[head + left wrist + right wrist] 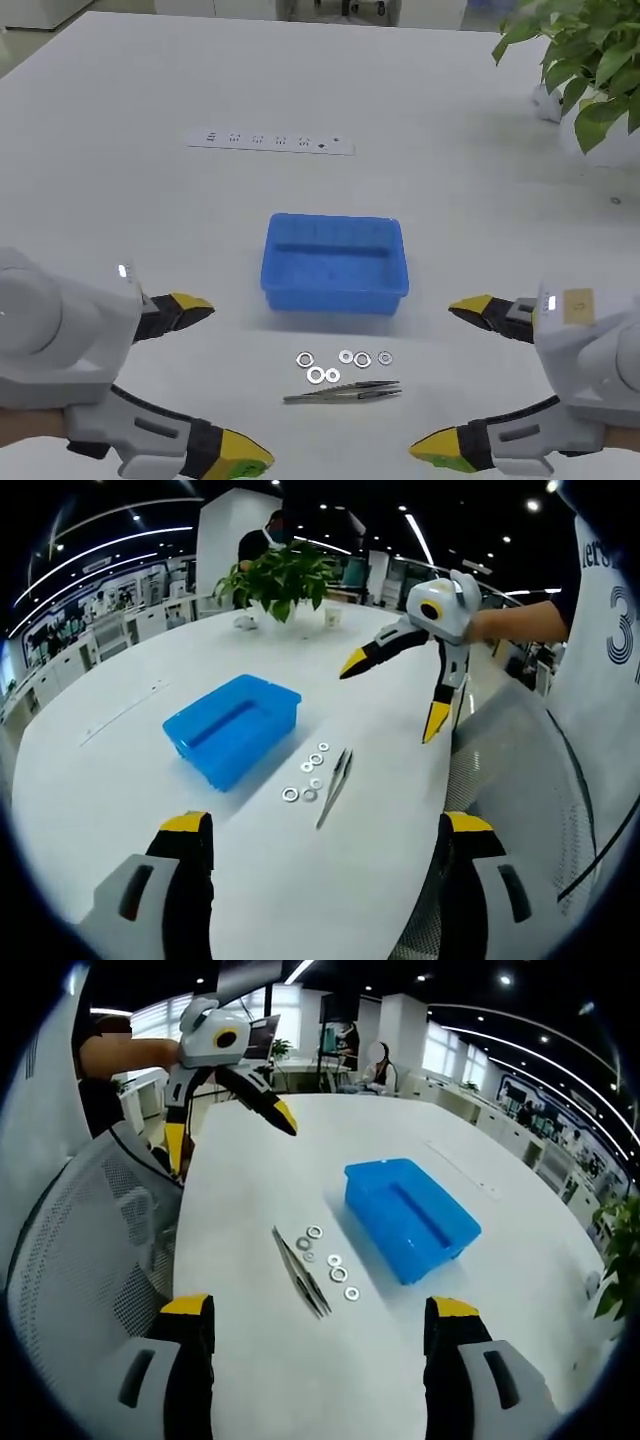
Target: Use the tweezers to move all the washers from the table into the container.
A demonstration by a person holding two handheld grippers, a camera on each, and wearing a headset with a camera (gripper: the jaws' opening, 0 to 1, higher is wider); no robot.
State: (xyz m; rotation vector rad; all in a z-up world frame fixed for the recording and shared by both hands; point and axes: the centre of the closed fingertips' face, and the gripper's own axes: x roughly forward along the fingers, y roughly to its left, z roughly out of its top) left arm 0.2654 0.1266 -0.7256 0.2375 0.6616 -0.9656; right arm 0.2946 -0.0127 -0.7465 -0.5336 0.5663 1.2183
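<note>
Six washers (346,357) sit loose on the white bench (120,200), clustered at 6 o'clock of the blue container (335,262), near it but not touching. Tweezers (343,392) lie flat at 6 o'clock of the washers, untouched. Left gripper (235,385) is at 9 o'clock of the cluster, right gripper (435,378) at 3 o'clock. Fingers on both are spread wide and hold nothing.

Bright, even overhead light washes the white tabletop (450,180), leaving only soft, faint shadows beside the blue container (335,262) and near the plant (585,70). In both gripper views ceiling strip lights (420,525) glare, and the fisheye edges bend and darken.
</note>
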